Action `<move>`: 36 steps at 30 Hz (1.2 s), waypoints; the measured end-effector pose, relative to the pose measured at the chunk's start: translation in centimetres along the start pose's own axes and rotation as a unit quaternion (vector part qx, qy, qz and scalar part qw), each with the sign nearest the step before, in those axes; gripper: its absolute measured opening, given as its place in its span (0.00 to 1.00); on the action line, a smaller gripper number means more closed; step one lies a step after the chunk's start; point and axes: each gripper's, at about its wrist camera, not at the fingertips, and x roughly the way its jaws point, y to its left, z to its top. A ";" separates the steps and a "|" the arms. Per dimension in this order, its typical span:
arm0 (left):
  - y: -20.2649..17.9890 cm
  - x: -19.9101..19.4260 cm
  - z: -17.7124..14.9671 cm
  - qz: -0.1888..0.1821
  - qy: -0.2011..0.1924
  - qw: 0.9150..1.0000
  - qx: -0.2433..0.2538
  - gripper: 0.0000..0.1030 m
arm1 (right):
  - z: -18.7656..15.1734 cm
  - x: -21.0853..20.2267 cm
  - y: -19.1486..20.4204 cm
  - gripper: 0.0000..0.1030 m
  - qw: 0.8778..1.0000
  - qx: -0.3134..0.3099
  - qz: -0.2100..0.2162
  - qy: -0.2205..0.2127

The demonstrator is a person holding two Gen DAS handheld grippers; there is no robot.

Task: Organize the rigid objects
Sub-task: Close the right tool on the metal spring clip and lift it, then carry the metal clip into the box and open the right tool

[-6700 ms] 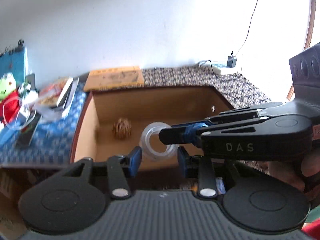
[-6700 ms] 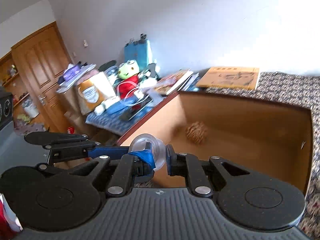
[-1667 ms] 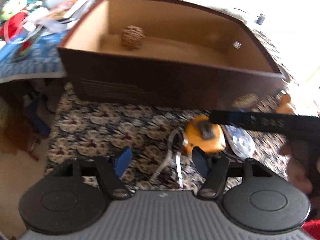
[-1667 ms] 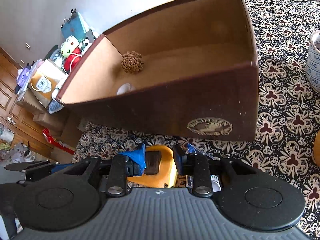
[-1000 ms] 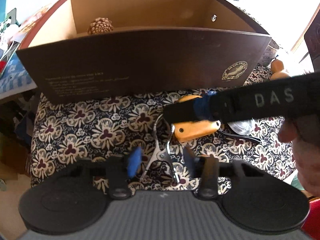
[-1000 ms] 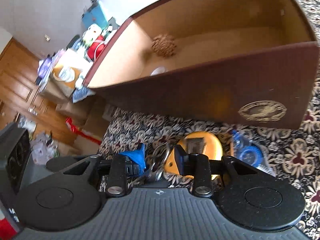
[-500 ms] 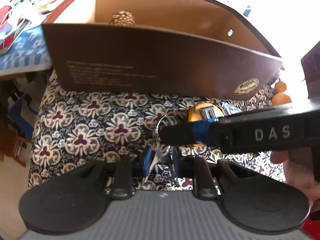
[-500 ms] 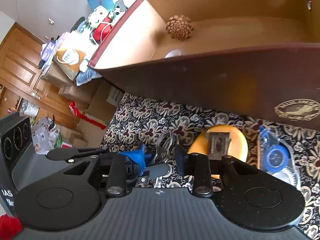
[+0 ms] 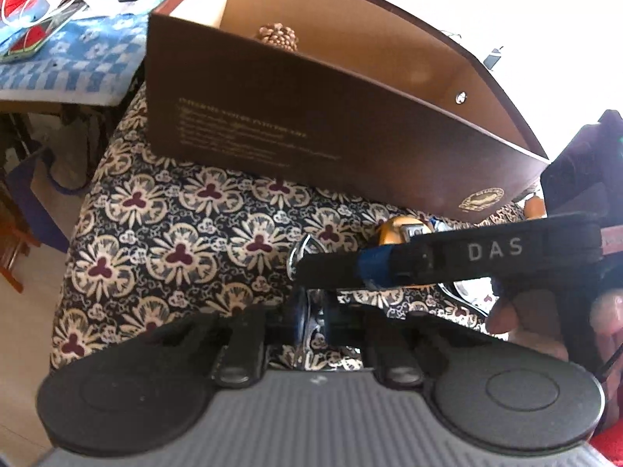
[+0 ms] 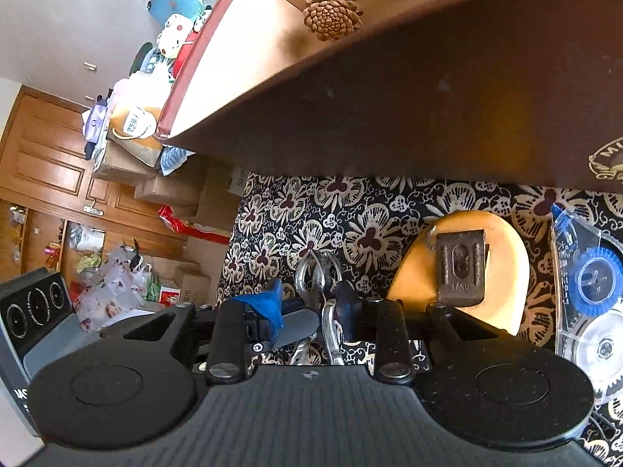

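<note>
I count one pine cone in the brown box, and one metal clip, one yellow tape measure and one tape dispenser on the floral surface. My left gripper has its jaws closed on the clip. My right gripper has been closing its jaws around the clip's ring; I cannot tell if they press it. Bare cloth lies open to the left.

The left hand-held gripper is black, with two round discs on its arms, a ribbed grey plate between them, silver screw heads, and blue pads on its fingers. The right hand-held gripper is built alike, with blue tape wrapped on one finger and white letters "DAS" along its side. A red sleeve edge shows beside it.
</note>
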 end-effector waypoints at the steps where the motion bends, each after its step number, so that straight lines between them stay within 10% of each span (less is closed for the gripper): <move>1: 0.1 0.0 0.1 -0.002 0.001 1.000 -0.003 0.04 | 0.0 -0.1 0.2 0.12 1.000 -0.005 -0.009 -0.001; 6: -0.6 -0.2 -0.1 0.001 0.003 1.000 0.023 0.06 | -0.1 -0.1 0.0 0.11 1.000 -0.015 -0.018 0.010; 10: -1.6 -0.1 -0.2 0.001 -0.004 0.999 0.040 0.45 | -0.2 0.0 0.2 0.12 1.000 -0.023 -0.018 0.007; 13: -2.2 0.6 -0.2 0.014 0.004 0.999 0.049 0.41 | -0.4 0.0 0.3 0.11 0.999 -0.030 -0.018 0.003; 16: -2.0 1.1 -0.2 0.021 0.010 0.999 0.047 0.15 | -0.6 0.1 0.4 0.11 0.999 -0.036 -0.018 0.002; 27: -1.8 -1.3 0.0 0.031 -0.010 0.998 0.046 0.15 | -0.7 -1.6 0.7 0.12 0.999 -0.040 0.036 -0.009; 36: -5.0 -6.5 2.1 0.017 -0.070 0.993 0.097 0.05 | 0.2 -6.9 3.8 0.11 0.988 -0.098 0.064 -0.097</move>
